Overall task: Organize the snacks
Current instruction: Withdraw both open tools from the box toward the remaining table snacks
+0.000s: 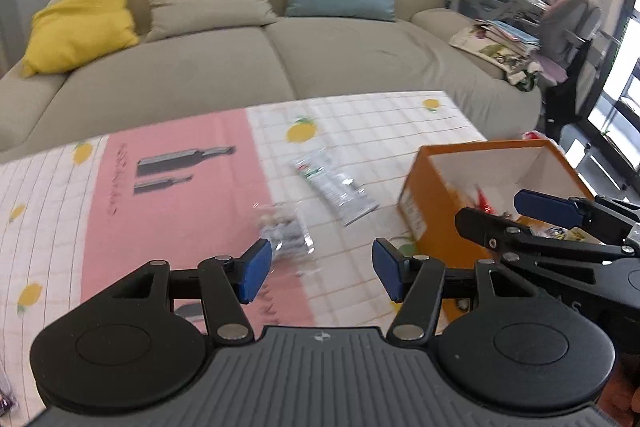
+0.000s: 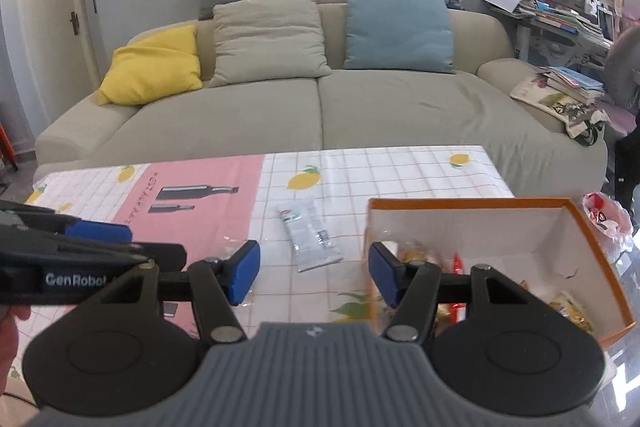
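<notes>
Beige sofa (image 2: 320, 107) w/ yellow cushion (image 2: 154, 69), beige cushion (image 2: 268, 37) & teal cushion (image 2: 396, 27); cluttered desk (image 2: 560, 15) at right; lemon-print tablecloth (image 2: 400, 171) up front.

The box (image 2: 600, 227) is orange outside, white inside. The tablecloth (image 2: 360, 171) shows a white grid with yellow lemons and a pink panel. The sofa (image 2: 360, 107) is beige.

This is a home living room. A wide beige fabric sofa (image 2: 320, 107) carries a yellow cushion (image 2: 154, 67), a beige cushion (image 2: 268, 37) and a teal cushion (image 2: 396, 27). In front stands a low desk under a pink-and-white lemon-print cloth (image 2: 360, 171), and a cluttered shelf of books and magazines (image 2: 560, 11) fills the right corner.
</notes>
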`<control>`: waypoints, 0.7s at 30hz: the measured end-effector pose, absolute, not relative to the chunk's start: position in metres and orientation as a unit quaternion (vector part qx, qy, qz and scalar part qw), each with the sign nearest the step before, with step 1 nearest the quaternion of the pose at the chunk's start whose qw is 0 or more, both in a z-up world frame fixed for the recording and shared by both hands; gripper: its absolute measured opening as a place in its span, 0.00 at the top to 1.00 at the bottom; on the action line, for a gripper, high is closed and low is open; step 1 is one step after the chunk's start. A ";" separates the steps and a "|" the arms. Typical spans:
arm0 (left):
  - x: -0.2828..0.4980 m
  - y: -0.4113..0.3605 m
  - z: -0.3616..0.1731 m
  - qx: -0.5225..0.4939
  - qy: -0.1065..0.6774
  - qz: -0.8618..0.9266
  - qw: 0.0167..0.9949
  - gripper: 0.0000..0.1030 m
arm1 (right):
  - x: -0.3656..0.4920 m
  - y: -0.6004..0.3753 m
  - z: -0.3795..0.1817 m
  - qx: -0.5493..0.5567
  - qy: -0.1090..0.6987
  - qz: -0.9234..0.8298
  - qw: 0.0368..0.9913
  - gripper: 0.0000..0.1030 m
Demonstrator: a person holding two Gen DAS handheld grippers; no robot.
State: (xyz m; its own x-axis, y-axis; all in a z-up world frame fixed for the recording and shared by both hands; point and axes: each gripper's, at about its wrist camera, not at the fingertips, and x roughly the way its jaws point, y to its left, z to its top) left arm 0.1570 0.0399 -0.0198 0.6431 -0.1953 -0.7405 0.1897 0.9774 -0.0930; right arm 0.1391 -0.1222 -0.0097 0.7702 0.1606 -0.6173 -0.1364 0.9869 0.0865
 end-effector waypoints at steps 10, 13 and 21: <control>0.161 0.081 -0.045 -0.037 0.422 -0.099 0.901 0.34 | 0.153 -0.081 -0.045 0.000 0.355 0.105 0.929 0.43; 0.168 0.086 -0.057 -0.037 0.435 -0.115 0.892 0.34 | 0.162 -0.075 -0.055 -0.006 0.364 0.114 0.924 0.43; 0.203 0.092 -0.086 -0.039 0.466 -0.132 0.874 0.34 | 0.195 -0.067 -0.085 -0.017 0.398 0.133 0.908 0.46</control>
State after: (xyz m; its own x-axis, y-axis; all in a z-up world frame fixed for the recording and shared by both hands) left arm 0.2029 0.0918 -0.0859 0.5312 -0.2669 -0.8041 0.1934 0.9622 -0.1916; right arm 0.1949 -0.0672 -0.0853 0.6478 0.2275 -0.7271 -0.2539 0.9643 0.0755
